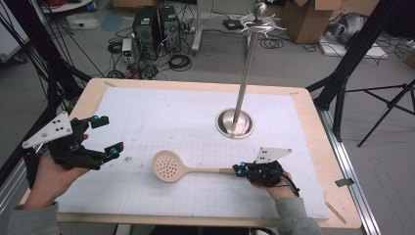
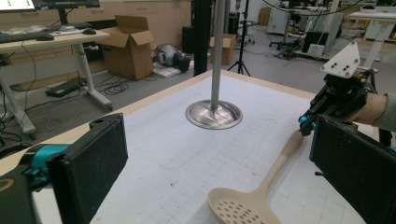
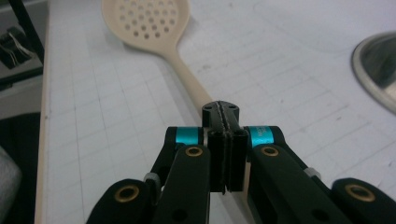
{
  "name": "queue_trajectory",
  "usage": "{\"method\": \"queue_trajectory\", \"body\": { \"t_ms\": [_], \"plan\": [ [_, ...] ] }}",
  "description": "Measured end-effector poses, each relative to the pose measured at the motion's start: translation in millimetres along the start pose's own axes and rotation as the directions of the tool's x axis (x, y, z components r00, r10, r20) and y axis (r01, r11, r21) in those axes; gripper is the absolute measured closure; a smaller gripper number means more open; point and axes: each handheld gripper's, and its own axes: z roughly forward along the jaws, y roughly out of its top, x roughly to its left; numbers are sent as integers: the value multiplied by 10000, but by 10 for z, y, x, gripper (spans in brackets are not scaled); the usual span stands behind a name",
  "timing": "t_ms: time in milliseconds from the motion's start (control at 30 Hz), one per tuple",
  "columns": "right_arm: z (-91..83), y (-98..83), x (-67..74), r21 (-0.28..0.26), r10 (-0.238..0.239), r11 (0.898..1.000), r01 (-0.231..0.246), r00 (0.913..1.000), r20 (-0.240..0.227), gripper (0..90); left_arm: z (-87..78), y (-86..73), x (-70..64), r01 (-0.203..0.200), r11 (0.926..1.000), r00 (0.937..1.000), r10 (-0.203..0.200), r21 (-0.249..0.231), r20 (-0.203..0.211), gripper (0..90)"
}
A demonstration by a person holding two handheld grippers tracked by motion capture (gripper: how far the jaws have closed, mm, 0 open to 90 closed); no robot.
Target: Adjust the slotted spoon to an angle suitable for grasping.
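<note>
**Right gripper clamping the skimmer's handle, left gripper waiting wide open**

A cream-coloured plastic skimmer spoon [image 1: 169, 167] with a round, perforated bowl and a long straight handle is lying flat on the white gridded mat [image 1: 161, 112] that is covering the pale wooden table [image 1: 313, 147]. Its bowl is sitting near the middle of the mat's front half, and its handle is running off toward the person's right. In the right gripper view the bowl is showing at the top, with the handle leading down into the black jaws.

The right gripper [image 1: 239, 170] is sitting low over the mat at the free end of that handle. Its jaws are pressed together, pads nearly meeting, and the handle is passing straight in between them, so they are gripping the skimmer spoon's end. The grey three-cornered plate on top of it is pointing up and away, and the person's right hand is wrapping the body from behind.

The left gripper [image 1: 106, 136] is being held near the mat's left edge, well apart from the spoon's bowl, with its jaws spread wide and nothing between them. In the left gripper view the two black pads are framing the spoon and the right gripper beyond it.

Behind the spoon, a tall polished metal stand [image 1: 235, 122] with a round base and a slim upright pole is standing on the mat's far right part, apart from both grippers.
</note>
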Motion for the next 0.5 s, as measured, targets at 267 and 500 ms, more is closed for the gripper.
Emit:
{"method": "queue_trajectory", "body": {
  "t_ms": [267, 500],
  "plan": [
    [96, -42, 1, 621, 11, 9981, 6, 9996, -267, 900, 8, -19, 6, 59, 9999, 10000, -59, 83, -8, 47],
    [141, -85, -35, 961, 177, 9953, -153, 9995, -244, 900, -20, -23, 15, 56, 9999, 9999, -55, 110, -95, 47]
  ]
}}
